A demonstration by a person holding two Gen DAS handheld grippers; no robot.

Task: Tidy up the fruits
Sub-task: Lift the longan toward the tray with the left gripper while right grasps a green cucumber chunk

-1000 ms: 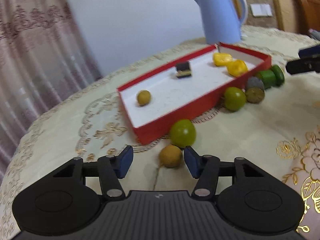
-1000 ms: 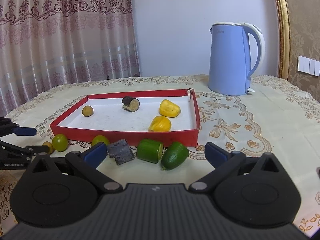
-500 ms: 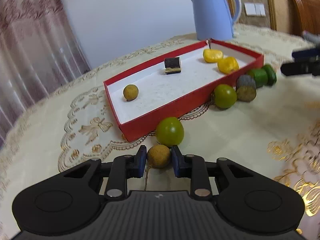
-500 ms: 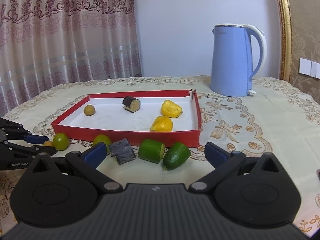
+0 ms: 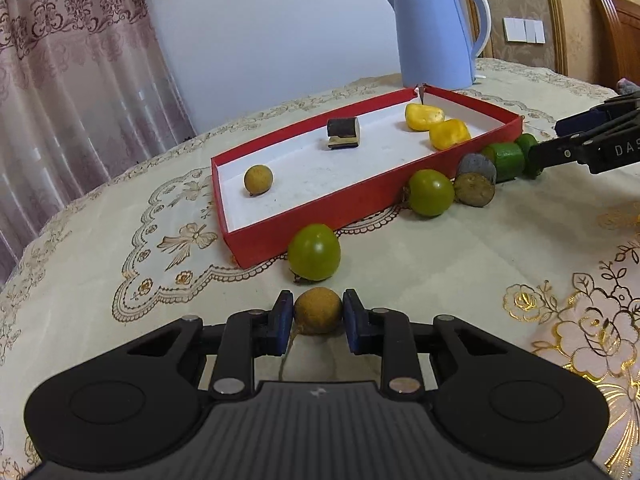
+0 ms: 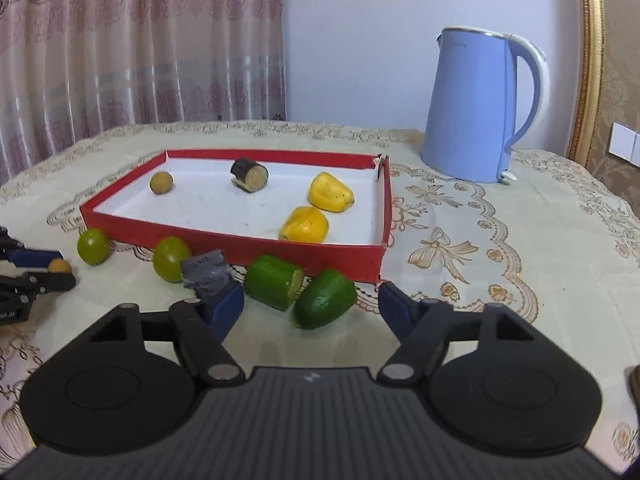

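Note:
My left gripper point(image 5: 318, 314) is shut on a small brown round fruit point(image 5: 318, 310) resting on the tablecloth just in front of the red tray point(image 5: 320, 220). My right gripper point(image 6: 310, 304) has its jaws closing. Two green cut pieces point(image 6: 276, 286) point(image 6: 326, 304) lie between them, and neither pad presses on them. A dark grey cut piece point(image 6: 204, 274) sits right behind the left pad. Two green round fruits point(image 5: 314, 252) point(image 5: 431, 192) lie along the tray's front wall. Inside the tray are a brown fruit point(image 5: 258, 179), a dark piece point(image 5: 343, 133) and two yellow pieces point(image 5: 449, 134).
A blue kettle point(image 6: 476, 108) stands behind the tray's right corner. The table is round under an embroidered cream cloth point(image 5: 460, 280). Curtains hang behind it on the left, and a wooden chair back point(image 5: 616, 28) shows at far right.
My left jaws closed onto the small brown fruit and stayed shut. My right jaws narrowed from fully wide around the green pieces, and the dark grey piece now sits against the left pad.

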